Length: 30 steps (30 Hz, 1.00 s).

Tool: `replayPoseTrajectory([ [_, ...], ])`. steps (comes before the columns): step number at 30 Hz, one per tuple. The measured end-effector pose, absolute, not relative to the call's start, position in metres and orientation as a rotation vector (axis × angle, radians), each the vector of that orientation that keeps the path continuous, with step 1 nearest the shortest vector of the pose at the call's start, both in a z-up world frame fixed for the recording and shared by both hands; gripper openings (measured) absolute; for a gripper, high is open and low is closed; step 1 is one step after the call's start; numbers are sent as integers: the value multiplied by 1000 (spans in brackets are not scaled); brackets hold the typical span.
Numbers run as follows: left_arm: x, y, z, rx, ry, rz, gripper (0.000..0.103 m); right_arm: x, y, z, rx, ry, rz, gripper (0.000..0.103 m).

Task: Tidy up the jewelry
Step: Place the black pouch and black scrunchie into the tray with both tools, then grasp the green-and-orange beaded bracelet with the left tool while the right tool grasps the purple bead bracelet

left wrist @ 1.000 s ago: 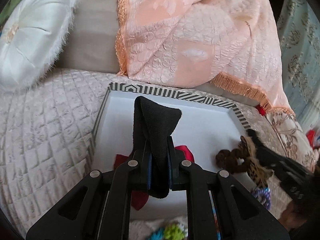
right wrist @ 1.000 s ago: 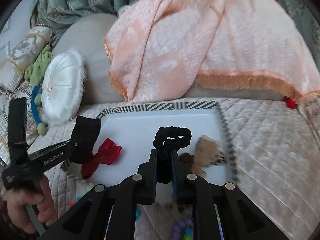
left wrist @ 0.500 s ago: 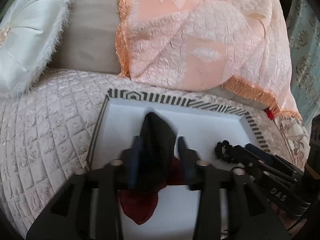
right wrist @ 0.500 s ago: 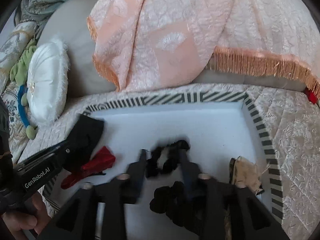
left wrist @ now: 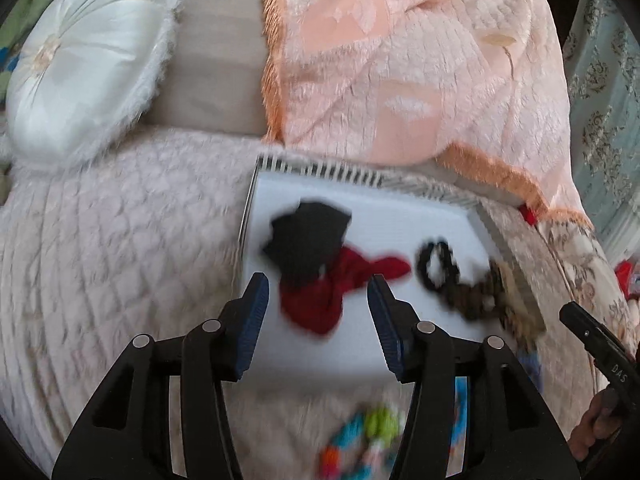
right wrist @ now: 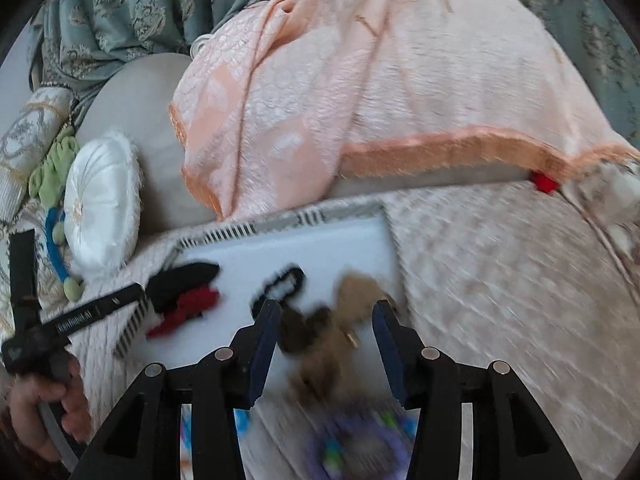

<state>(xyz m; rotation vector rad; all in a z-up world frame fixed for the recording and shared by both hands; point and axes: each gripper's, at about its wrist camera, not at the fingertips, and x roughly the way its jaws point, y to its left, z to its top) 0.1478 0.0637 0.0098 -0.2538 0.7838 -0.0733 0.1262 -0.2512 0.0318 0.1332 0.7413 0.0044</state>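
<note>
Both grippers open over the tray

Left gripper point(left wrist: 316, 292) and right gripper point(right wrist: 324, 320) have fingers spread wide, holding nothing; black bow point(left wrist: 308, 236) and black scrunchie point(right wrist: 280, 284) lie ahead in the white tray point(left wrist: 400, 216).

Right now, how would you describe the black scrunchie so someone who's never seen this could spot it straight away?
Find the white tray with the striped rim on the quilted bed. In its middle lies the black scrunchie, between the red bow and the brown leopard bow. It is the only thin open ring; the black bow is a solid patch.
</note>
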Motion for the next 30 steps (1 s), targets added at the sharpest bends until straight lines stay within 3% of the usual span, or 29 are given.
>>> replayPoseTrajectory([
  [10, 66, 39, -7, -154, 854, -115, 51, 35, -269, -4, 99, 918, -53, 46],
  [13, 68, 33, -17, -121, 878, -97, 51, 28, -265, -24, 33, 1007, -42, 47],
  [28, 98, 10, -45, -97, 921, -111, 53, 29, -257, -28, -31, 997, 10, 63],
  [29, 98, 10, -45, -95, 919, -114, 45, 29, -258, -28, -25, 998, 12, 63],
  [30, 97, 9, -45, -87, 922, -120, 19, 29, -259, -27, -19, 999, 15, 63],
])
